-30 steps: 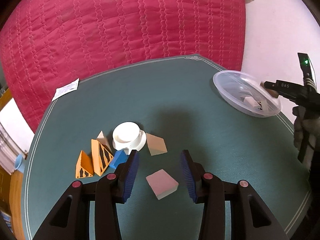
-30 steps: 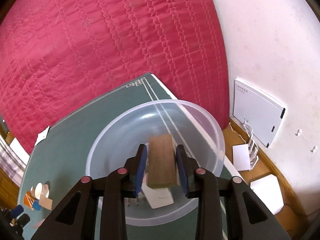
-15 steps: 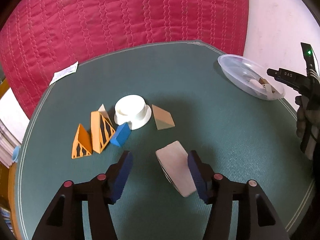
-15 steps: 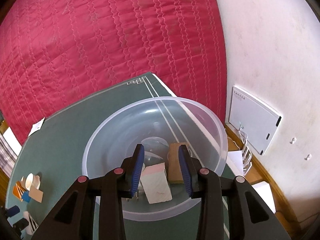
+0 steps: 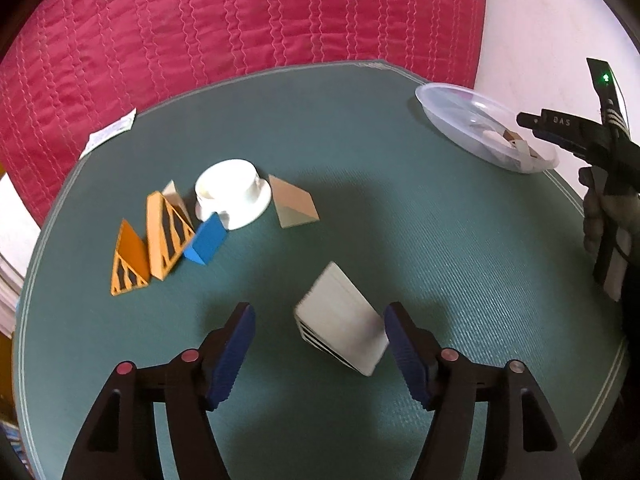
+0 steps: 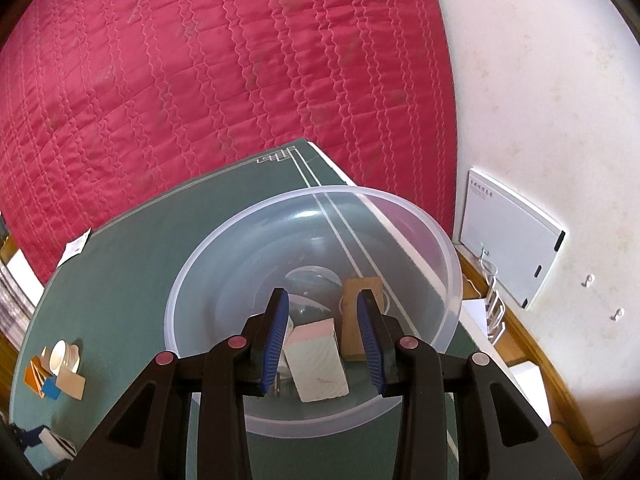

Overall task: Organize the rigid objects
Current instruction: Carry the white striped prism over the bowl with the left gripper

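Left tool (image 5: 318, 354): jaws opening, angled down over the counter (image 5: 400, 240); a pale block (image 5: 340, 326) with a striped side lies between the pads, none visibly pressing it. Farther off: a blue wedge (image 5: 206, 240), orange striped wedges (image 5: 150, 240), a white cup (image 5: 230, 190). Right tool (image 6: 322, 342): narrowly parted, gripping nothing, above the clear bowl (image 6: 420, 216) holding a pale block (image 6: 318, 360) and a wooden block (image 6: 352, 320).

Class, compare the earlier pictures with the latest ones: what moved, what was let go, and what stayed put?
The right gripper let go of the brown wooden block, which now lies in the clear bowl beside the pale block. The left gripper came lower, its jaws opening around the white block. The orange wedges and white cup stayed put.
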### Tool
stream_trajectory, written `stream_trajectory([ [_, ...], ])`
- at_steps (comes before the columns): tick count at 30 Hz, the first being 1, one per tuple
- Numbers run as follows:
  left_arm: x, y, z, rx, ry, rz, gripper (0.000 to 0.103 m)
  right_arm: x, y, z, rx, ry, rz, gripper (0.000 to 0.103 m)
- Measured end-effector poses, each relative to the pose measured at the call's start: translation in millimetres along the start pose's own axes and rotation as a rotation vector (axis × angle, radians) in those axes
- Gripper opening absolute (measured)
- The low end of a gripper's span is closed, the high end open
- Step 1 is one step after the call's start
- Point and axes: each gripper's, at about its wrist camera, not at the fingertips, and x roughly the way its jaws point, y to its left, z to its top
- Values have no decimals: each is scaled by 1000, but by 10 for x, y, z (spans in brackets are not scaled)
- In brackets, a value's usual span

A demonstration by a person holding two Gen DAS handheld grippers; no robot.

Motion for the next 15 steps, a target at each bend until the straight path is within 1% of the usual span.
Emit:
stream_trajectory([
  [8,83,-37,15,-17,24,-3,71,1,13,-28,-7,1,1,37],
  [13,62,57,-34,-21,23,18,71,2,11,-26,-8,2,2,37],
  [15,34,148,-84,-32,23,33,74,1,12,-26,-9,1,2,37],
])
